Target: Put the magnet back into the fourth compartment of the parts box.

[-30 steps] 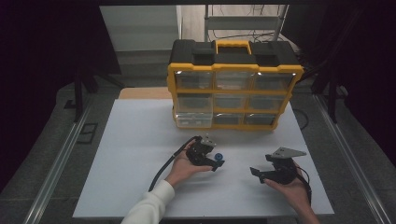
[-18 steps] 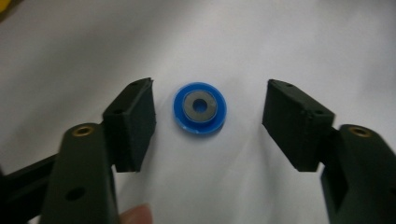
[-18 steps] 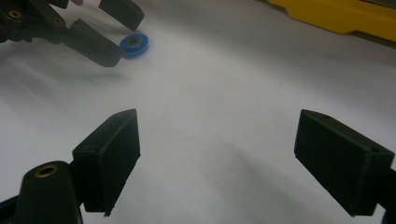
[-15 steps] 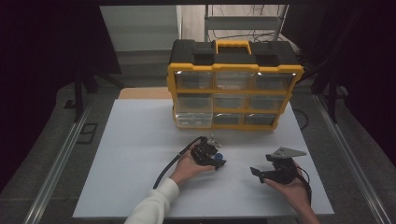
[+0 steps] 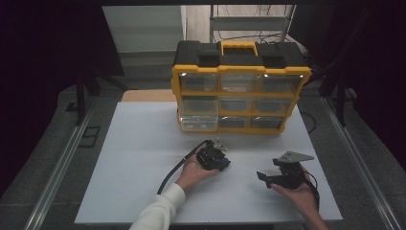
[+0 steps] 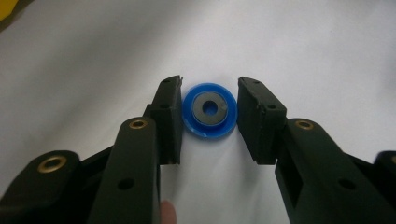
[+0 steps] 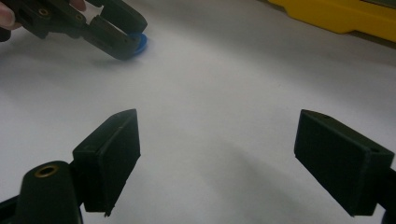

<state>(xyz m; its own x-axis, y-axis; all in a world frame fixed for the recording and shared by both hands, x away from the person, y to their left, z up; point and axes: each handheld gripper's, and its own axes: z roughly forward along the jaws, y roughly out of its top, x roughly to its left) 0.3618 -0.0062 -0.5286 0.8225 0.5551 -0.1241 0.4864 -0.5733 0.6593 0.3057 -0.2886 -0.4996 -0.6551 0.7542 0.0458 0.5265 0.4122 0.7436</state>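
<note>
Both grippers are black with brass-ringed screw holes. The left gripper (image 5: 224, 160) trails a black cable beside a white sleeve (image 5: 160, 211). The right gripper (image 5: 264, 178) carries a grey three-cornered plate.

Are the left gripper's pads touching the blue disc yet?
Apart. In the left gripper view, the blue disc lies flat between the left gripper's closing jaws, with a sliver of white table on each side.

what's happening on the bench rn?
A person holds a gripper in each hand over a white table. The left gripper is down around a small blue disc with a dark ring on its centre; its jaws have just been closing, with narrow gaps either side, so no grip yet. The right gripper waits open nearby with nothing between its jaws. A yellow-and-black drawer organizer stands behind.
</note>
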